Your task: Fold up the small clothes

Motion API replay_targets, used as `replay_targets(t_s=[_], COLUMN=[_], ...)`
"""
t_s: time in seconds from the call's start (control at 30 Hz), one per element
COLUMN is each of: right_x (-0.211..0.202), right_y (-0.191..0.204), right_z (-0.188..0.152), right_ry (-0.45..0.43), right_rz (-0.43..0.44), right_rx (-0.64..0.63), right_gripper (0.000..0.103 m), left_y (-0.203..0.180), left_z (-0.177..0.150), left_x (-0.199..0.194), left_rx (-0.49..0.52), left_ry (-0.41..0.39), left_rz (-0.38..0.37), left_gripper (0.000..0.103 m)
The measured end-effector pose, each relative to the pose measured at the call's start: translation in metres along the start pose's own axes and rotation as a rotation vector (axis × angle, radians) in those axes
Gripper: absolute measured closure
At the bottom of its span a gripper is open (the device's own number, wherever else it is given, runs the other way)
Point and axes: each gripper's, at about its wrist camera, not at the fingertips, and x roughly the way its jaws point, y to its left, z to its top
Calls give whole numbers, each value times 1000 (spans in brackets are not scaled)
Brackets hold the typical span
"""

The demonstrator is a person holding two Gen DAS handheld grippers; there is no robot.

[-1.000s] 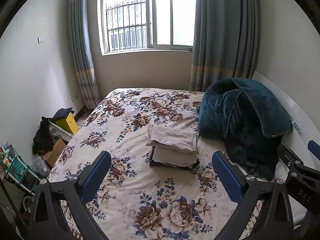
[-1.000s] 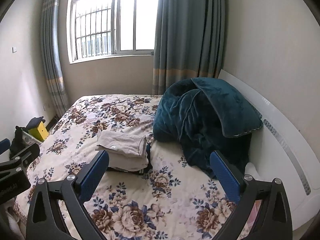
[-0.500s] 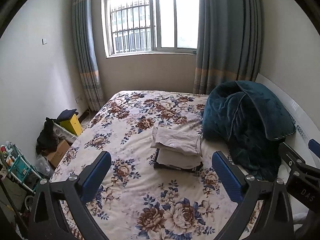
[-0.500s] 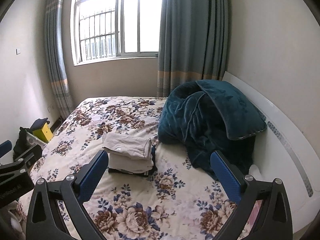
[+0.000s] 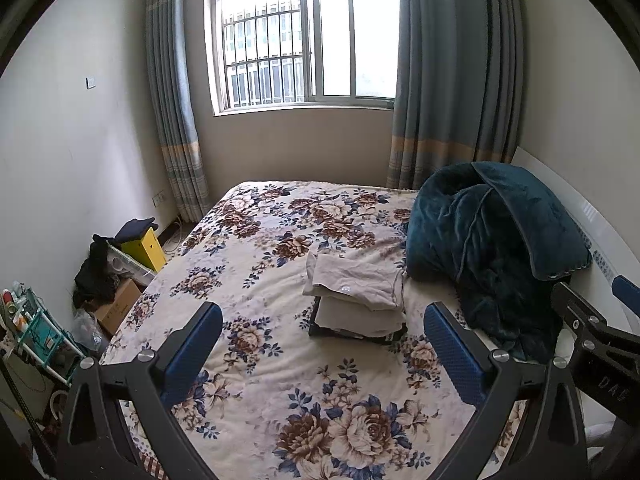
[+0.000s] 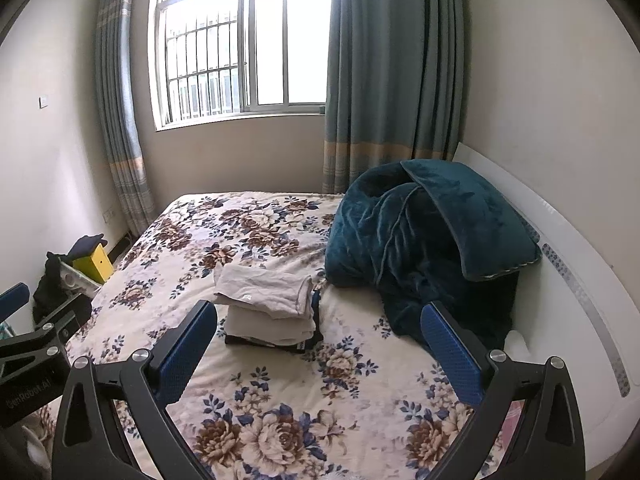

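Observation:
A stack of folded clothes (image 5: pixel 358 300) (image 6: pixel 270 308) lies on the flowered bedspread (image 5: pixel 280 380) (image 6: pixel 320 380), beige pieces on top and a dark one at the bottom. My left gripper (image 5: pixel 324 332) is open and empty, held well back from the stack, above the near part of the bed. My right gripper (image 6: pixel 318 330) is also open and empty, just as far from the stack. Each gripper shows at the edge of the other's view, the right gripper (image 5: pixel 592 320) and the left gripper (image 6: pixel 40 320).
A bunched teal blanket (image 5: pixel 492 240) (image 6: pixel 424 240) lies against the white headboard (image 6: pixel 572 264), right of the stack. Left of the bed stand a yellow box (image 5: pixel 146 248), a cardboard box (image 5: pixel 120 308) and a green rack (image 5: pixel 36 332). A curtained window (image 5: pixel 304 40) is behind.
Both grippers have drawn back and risen from the bed, so the stack looks smaller and lower in view. The stack itself has not moved. Both grippers stay open.

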Motion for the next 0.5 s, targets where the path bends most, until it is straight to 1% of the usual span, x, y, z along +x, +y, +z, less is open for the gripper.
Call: replay_targets(t_s=[0.5], right_x=[0], right_y=[5], right_z=[-1], right_ry=[1], right_rz=[1], right_rx=[5], right_gripper=[0], left_y=[3], left_z=[3], left_x=[-6], left_rx=[-12], left_ry=[-4], left_rz=[3], left_gripper=[0])
